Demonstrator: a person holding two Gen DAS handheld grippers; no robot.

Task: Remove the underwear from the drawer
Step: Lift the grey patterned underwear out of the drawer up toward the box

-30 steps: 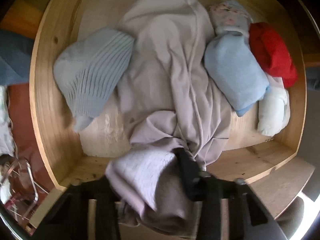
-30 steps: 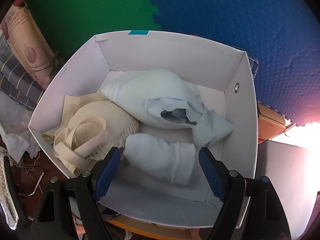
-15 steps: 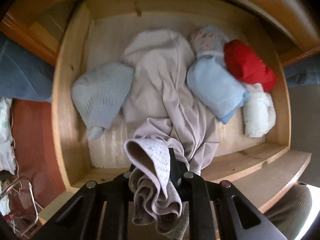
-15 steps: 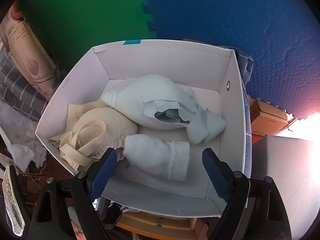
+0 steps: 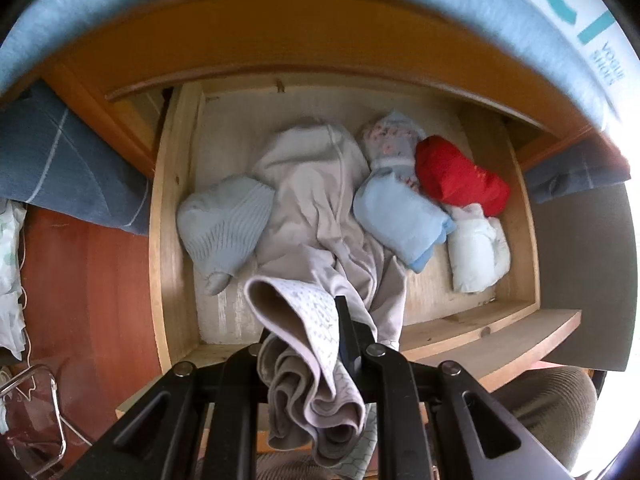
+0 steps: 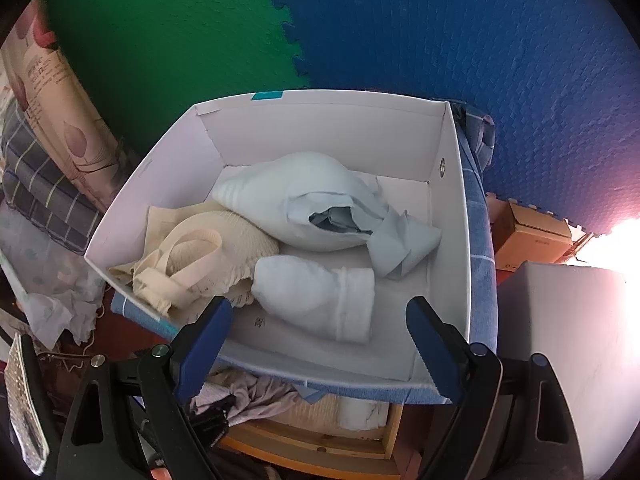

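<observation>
Clearly clamped: left gripper (image 5: pixel 308 344), jaws pinched on the grey patterned underwear (image 5: pixel 304 360), bunched above the drawer (image 5: pixel 160 240) front. Best kept shut and carried clear to the white box (image 6: pixel 448 208). Right gripper (image 6: pixel 320 320) spread wide, empty, hovering at the box. Hidden: underwear's lower end, cut off; drawer's back corners shadowed.

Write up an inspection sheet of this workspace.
Surface: wooden drawer, pulled open.
Job's things: beige underwear in the left gripper; red bundle, blue rolls and white roll lie in the drawer.
Clutter: white box with cream, pale blue and white garments.
Grippers: left shut on the underwear; right gripper open, empty, above the box.
Cables: thin white cord on the floor.
Surroundings: green and blue foam mats, cardboard box.
</observation>
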